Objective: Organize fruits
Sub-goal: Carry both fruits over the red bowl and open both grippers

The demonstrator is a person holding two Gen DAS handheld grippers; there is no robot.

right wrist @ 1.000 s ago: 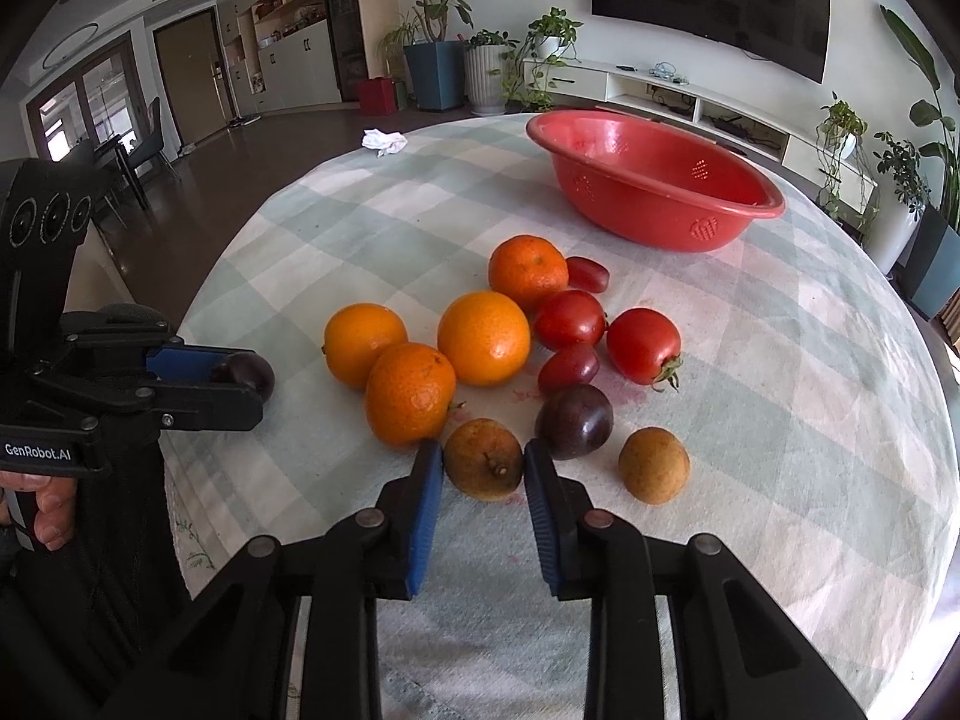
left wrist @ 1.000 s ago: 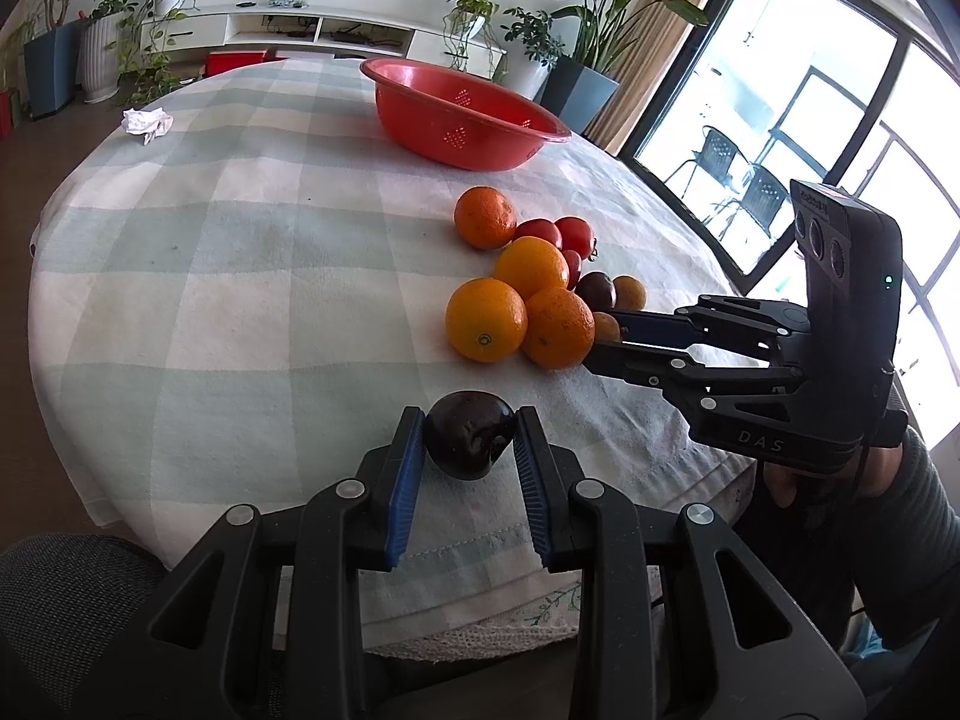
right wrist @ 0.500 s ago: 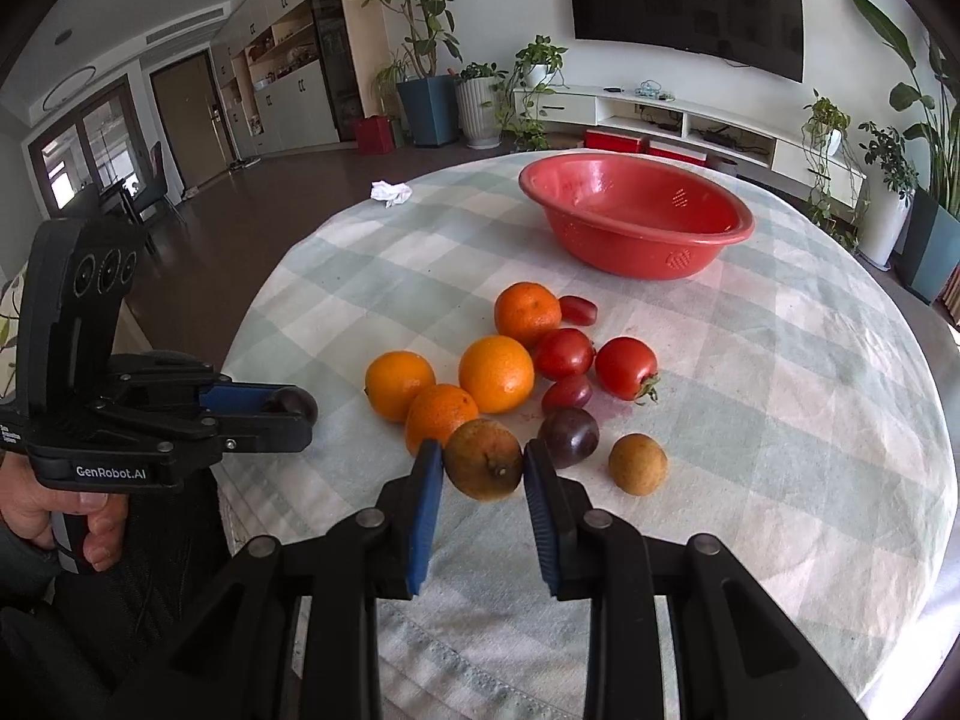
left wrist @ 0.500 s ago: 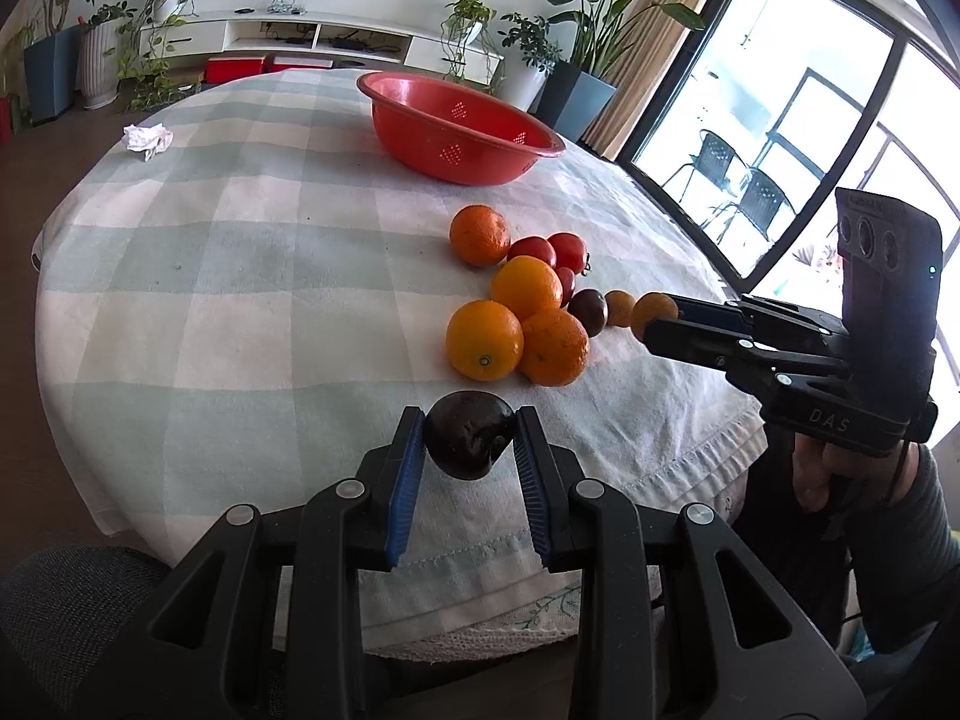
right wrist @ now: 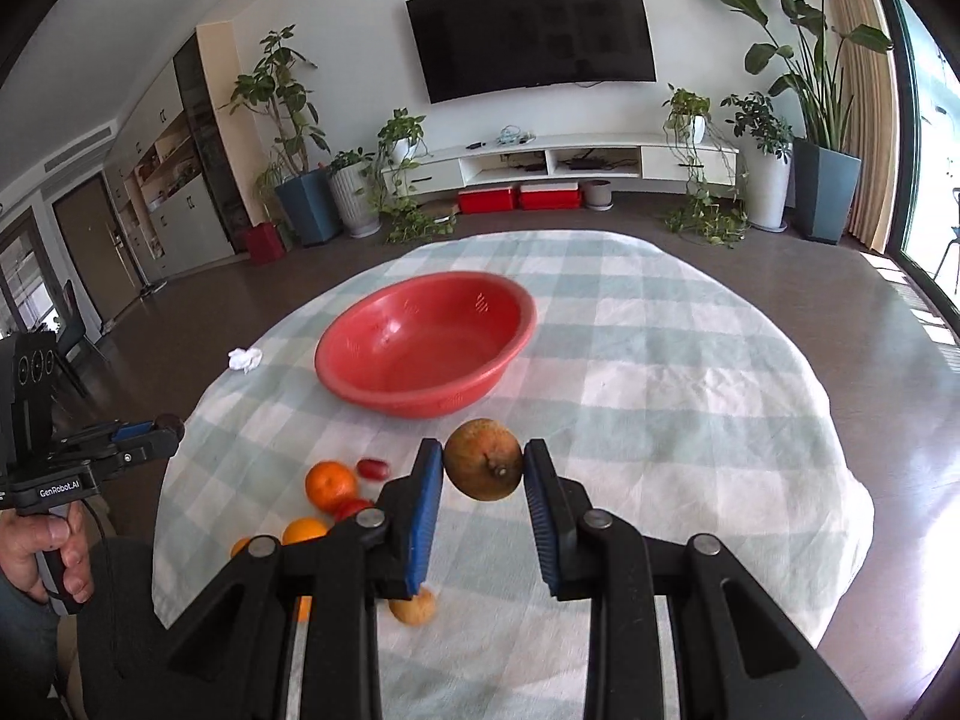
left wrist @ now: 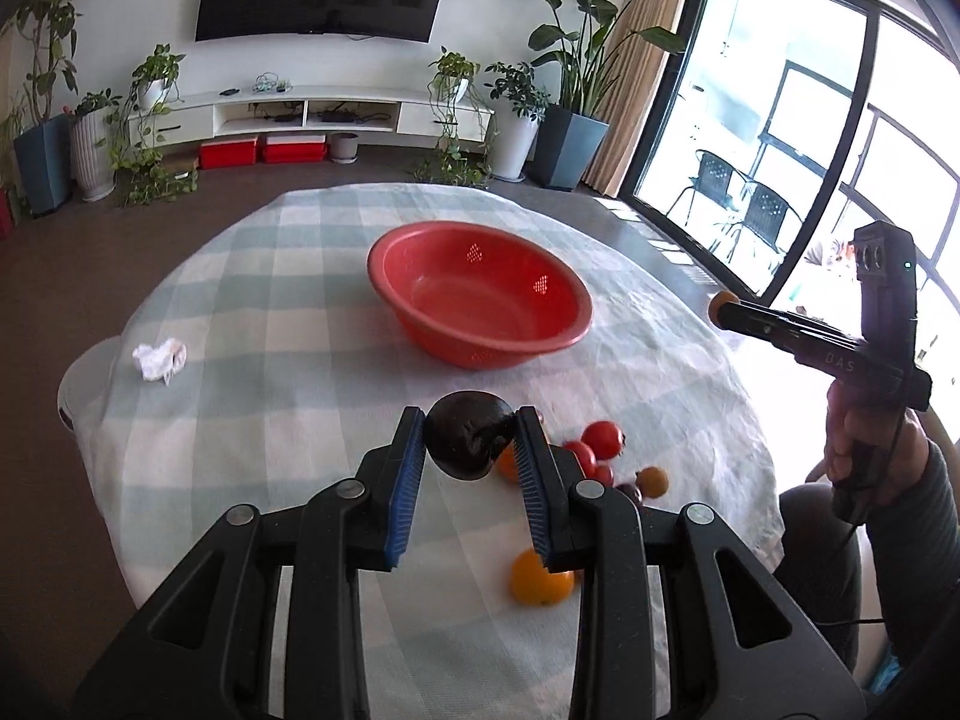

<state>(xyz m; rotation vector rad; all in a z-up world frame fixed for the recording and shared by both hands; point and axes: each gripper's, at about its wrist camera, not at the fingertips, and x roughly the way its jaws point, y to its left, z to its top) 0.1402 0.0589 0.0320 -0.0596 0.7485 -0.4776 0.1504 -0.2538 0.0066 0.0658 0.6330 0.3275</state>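
Checked cloth covers the round desk (left wrist: 288, 324), with a crumpled tissue (left wrist: 159, 360) at far left and the red basin (left wrist: 480, 309) in the middle, empty as yet. Left hand-held gripper (left wrist: 469, 450) pinches a dark plum (left wrist: 468, 443) above the cloth, short of the basin. Loose oranges (left wrist: 540, 585) and tomatoes (left wrist: 603, 438) lie near right. Right hand-held gripper (right wrist: 483, 468) pinches a brown fruit (right wrist: 483, 459) (stem facing the lens). To finish well, carry each fruit over the rim, lower it inside, then spread the pads gently so nothing bounces out.
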